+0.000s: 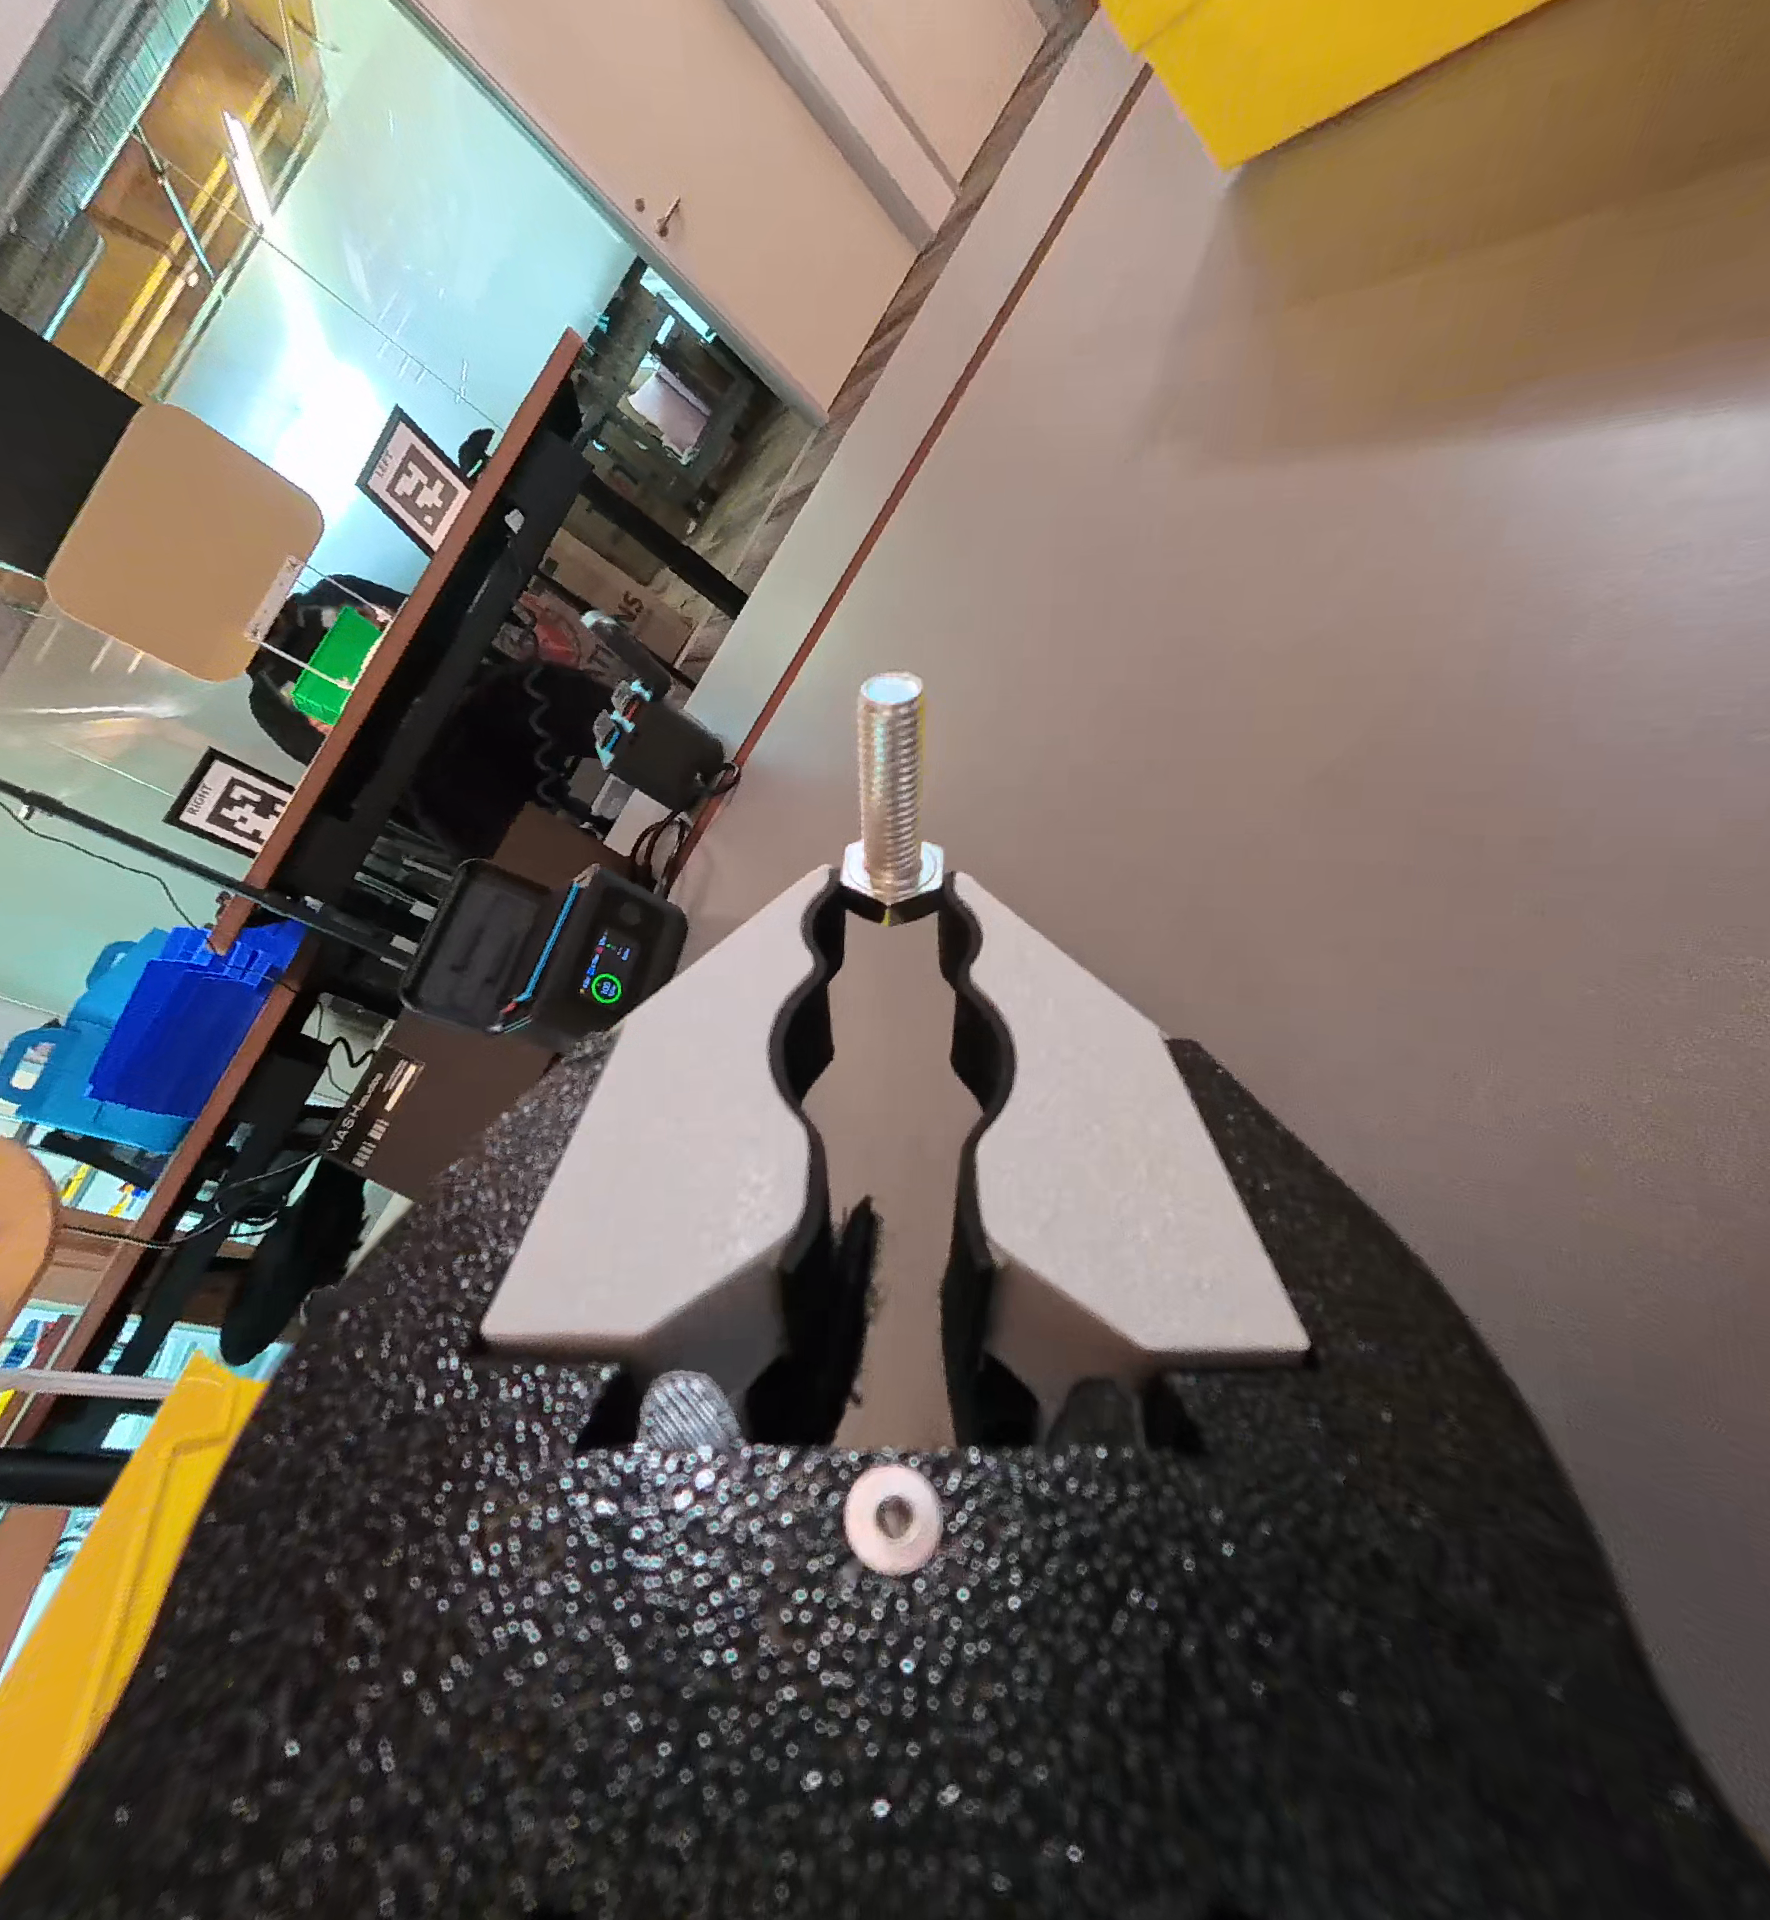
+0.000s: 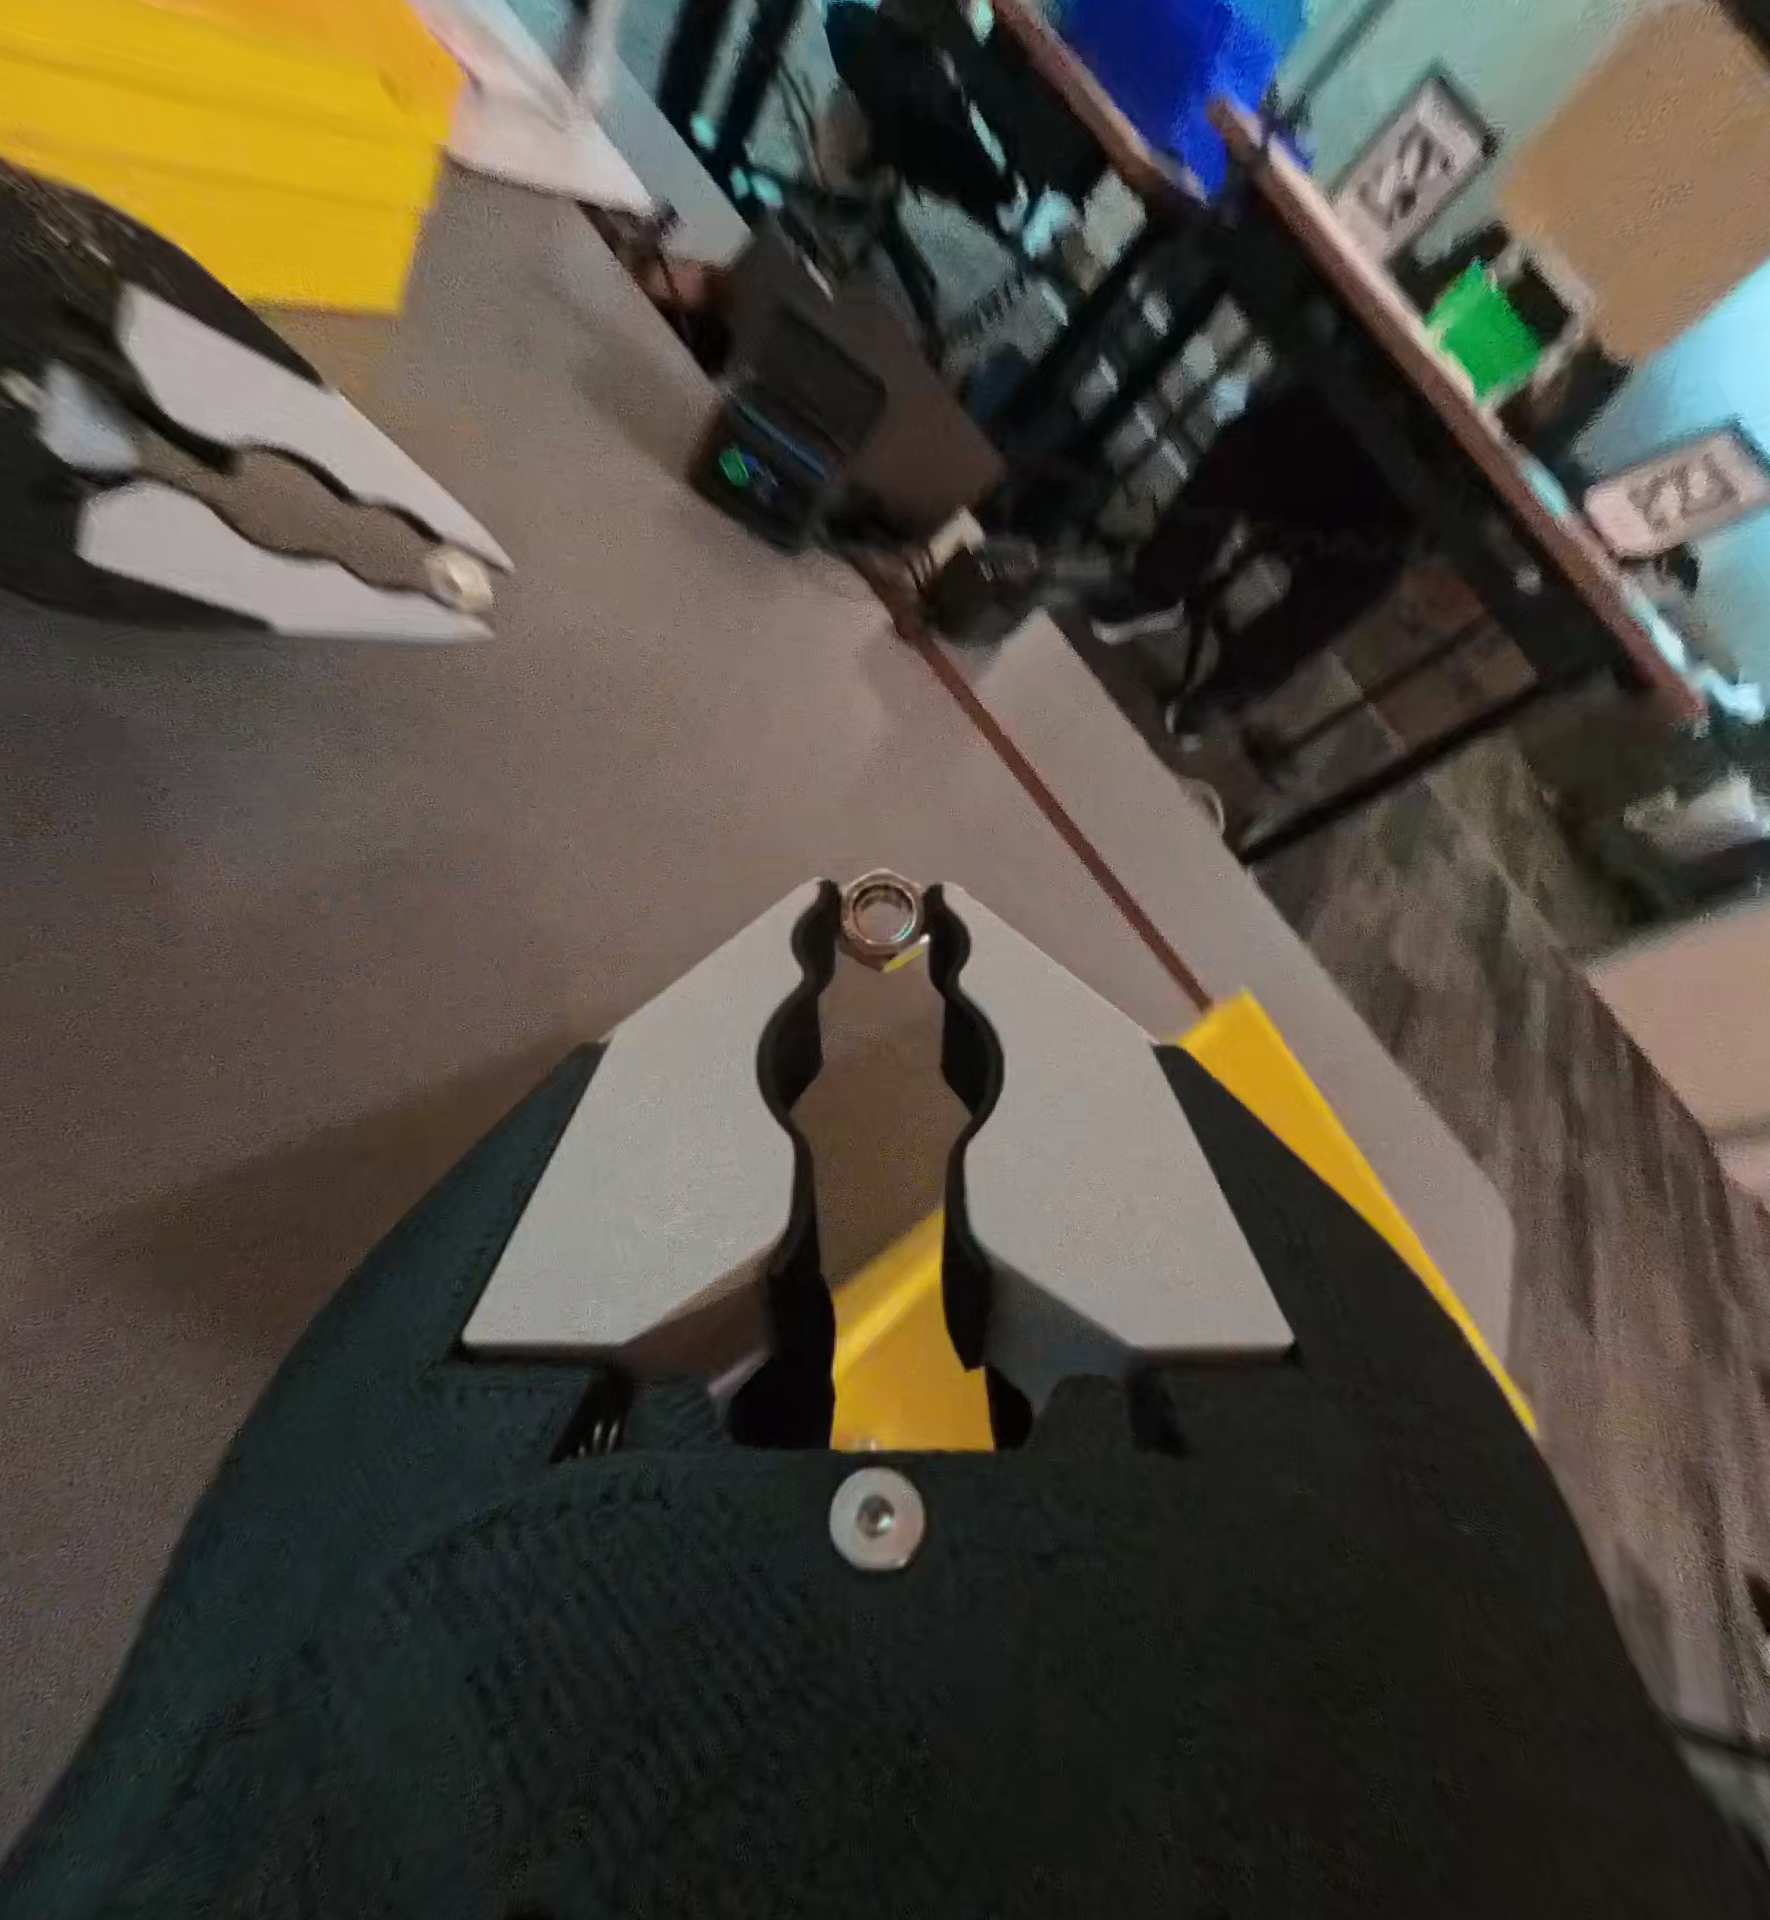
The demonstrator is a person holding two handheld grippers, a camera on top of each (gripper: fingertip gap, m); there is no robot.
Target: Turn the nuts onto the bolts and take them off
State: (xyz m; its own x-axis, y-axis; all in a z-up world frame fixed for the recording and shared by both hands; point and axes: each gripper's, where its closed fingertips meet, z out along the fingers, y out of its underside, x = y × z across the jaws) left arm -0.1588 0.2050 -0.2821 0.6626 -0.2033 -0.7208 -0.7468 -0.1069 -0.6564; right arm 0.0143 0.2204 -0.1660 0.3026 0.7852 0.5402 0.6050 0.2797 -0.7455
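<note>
My left gripper [image 1: 893, 902] is shut on the hex head of a silver bolt [image 1: 889, 779]. The threaded shaft points forward beyond the fingertips, above the grey table [image 1: 1380, 831]. My right gripper [image 2: 876, 920] is shut on a silver hex nut [image 2: 874, 925], held at the fingertips with its hole facing the camera. In the right wrist view the left gripper [image 2: 460, 597] shows blurred at upper left, with the bolt [image 2: 457, 580] seen end-on at its tip. The nut and bolt are apart.
Yellow bins stand on the table: one at the far side [image 1: 1307, 62] [image 2: 237, 135], one near me [image 1: 81, 1621], one under the right gripper [image 2: 1265, 1070]. A small black device with a lit screen [image 1: 548, 956] sits past the table edge [image 1: 860, 540]. The tips of one gripper are about 20 cm away from the tips of the other.
</note>
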